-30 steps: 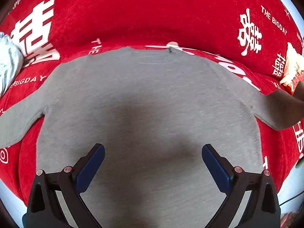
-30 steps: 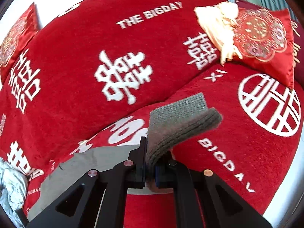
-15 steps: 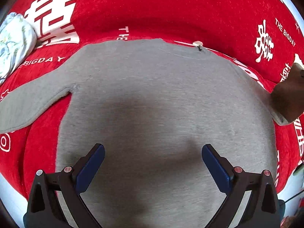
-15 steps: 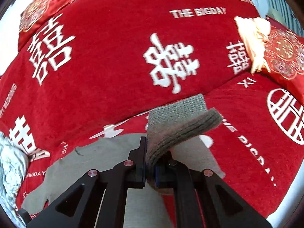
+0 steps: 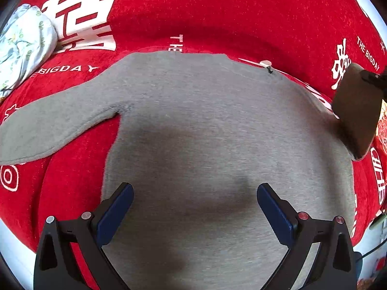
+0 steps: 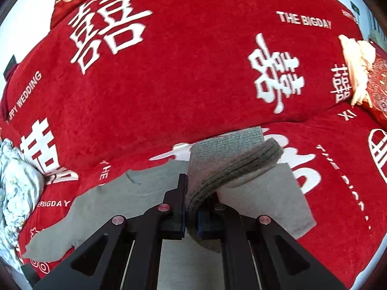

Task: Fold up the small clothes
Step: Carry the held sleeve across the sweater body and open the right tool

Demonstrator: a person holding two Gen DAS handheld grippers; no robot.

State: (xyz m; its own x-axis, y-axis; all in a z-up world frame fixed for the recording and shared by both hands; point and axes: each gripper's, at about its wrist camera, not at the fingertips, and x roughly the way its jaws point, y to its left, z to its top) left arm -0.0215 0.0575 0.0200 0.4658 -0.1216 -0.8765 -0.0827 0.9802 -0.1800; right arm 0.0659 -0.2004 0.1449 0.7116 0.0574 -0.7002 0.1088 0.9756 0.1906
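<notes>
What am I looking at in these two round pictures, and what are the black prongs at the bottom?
Each picture comes from a fisheye camera on a hand-held gripper that a person carries; the prongs are its two fingers. The left view looks down on a grey sweater spread flat on a red printed blanket; the left hand-held gripper is open above it, holding nothing. In the right view the right hand-held gripper is shut on the ribbed sleeve cuff, lifted over the sweater body. A pale floral cloth bundle lies at the blanket's left edge.
</notes>
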